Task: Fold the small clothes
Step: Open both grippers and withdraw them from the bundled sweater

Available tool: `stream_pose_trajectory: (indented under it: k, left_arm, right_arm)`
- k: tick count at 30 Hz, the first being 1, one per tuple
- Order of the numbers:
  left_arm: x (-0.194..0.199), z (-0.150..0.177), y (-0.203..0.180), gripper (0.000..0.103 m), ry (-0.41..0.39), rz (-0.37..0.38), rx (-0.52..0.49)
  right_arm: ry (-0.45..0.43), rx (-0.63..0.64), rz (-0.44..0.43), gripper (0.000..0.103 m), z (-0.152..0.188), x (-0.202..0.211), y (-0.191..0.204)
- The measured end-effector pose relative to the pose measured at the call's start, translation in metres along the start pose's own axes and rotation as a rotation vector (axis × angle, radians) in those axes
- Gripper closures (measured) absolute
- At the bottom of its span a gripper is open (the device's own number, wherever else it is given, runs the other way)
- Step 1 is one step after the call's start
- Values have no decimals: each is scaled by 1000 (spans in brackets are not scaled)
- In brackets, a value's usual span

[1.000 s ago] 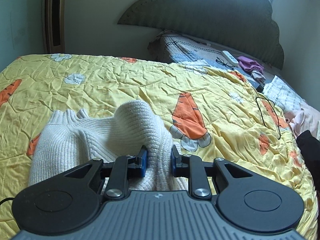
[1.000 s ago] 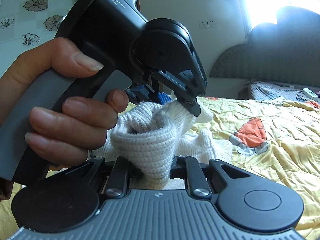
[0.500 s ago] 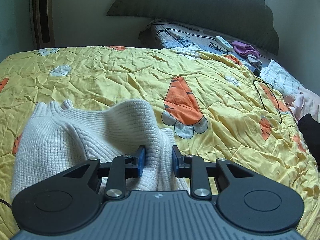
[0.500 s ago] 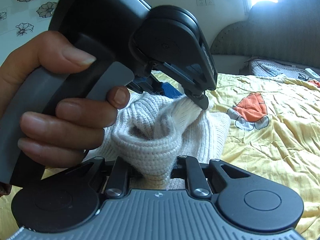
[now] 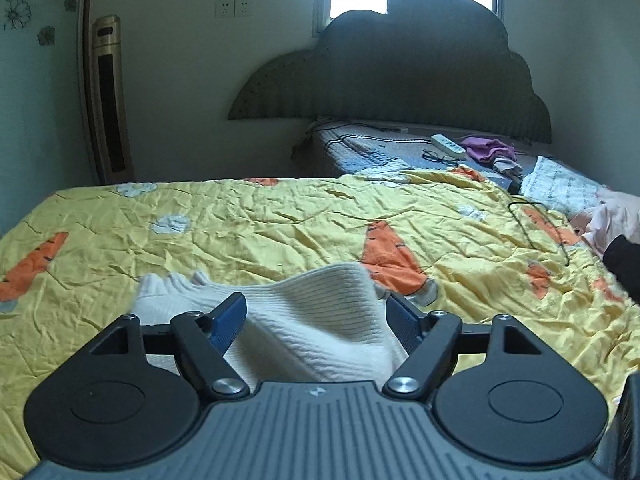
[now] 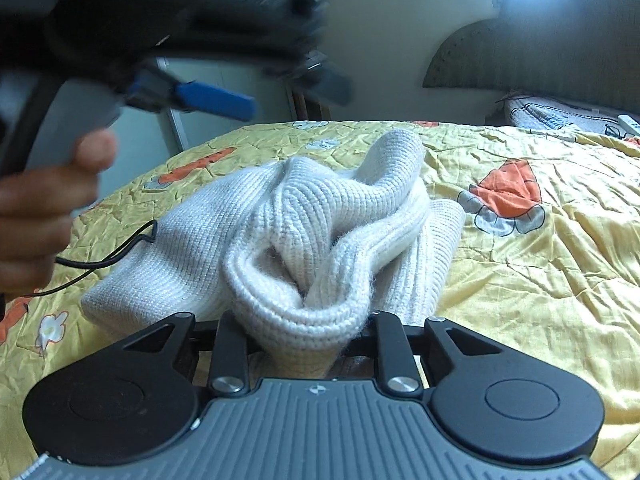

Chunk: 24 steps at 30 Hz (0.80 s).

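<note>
A white knit sweater (image 6: pixel 320 216) lies bunched on the yellow carrot-print bedspread (image 6: pixel 520 264). A thick fold of it fills the gap between the fingers of my right gripper (image 6: pixel 308 336). Those jaws are opening, and the knit hides the pads. In the right wrist view my left gripper (image 6: pixel 276 94) hangs blurred above the sweater, gripped by a person's hand (image 6: pixel 36 208). The left gripper (image 5: pixel 316 318) has its jaws opening and wide apart. Its blue pads (image 5: pixel 228 316) stand clear on either side of the sweater (image 5: pixel 304 300) and do not touch it.
A thin black cable (image 6: pixel 104 256) trails from the hand across the sweater's left edge. At the head of the bed lie a remote (image 5: pixel 448 145), glasses (image 5: pixel 438 157) and purple cloth (image 5: pixel 486 148). Pink clothes (image 5: pixel 608 220) and a black cord loop (image 5: pixel 536 224) lie at right. A tower fan (image 5: pixel 110 100) stands at the left wall.
The left gripper let go of the sweater fold, spread its jaws wide and drew back. The freed fold slumped onto the bed. The right jaws have widened slightly around their fold.
</note>
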State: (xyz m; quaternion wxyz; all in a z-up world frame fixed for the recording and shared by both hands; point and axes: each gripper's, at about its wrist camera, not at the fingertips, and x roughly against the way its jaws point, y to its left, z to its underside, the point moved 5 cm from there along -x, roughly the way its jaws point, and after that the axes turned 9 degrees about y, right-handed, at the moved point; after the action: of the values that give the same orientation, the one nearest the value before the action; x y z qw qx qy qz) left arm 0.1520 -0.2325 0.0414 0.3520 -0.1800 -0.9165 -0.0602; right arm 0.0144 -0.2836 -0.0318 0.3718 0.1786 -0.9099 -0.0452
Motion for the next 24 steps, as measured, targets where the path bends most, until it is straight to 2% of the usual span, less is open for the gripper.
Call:
stream_pose_trajectory:
  k: [4, 8, 14, 18, 21, 24]
  left_arm:
    - [13, 21, 15, 26, -33, -95, -32]
    - [18, 41, 30, 26, -27, -147, -13]
    - [8, 59, 40, 26, 35, -163, 9]
    - [8, 63, 40, 26, 40, -154, 15]
    - [10, 70, 35, 26, 31, -169, -33]
    - [13, 78, 33, 26, 10, -205, -73]
  right_arm:
    - [6, -11, -16, 63, 0, -4, -4]
    - [-3, -44, -39, 55, -3, -8, -7]
    - [0, -23, -72, 35, -4, -12, 0]
    - [-5, -32, -83, 32, -5, -10, 2]
    - [-20, -57, -87, 31, -6, -10, 1]
    - [-36, -107, -111, 21, -7, -14, -3]
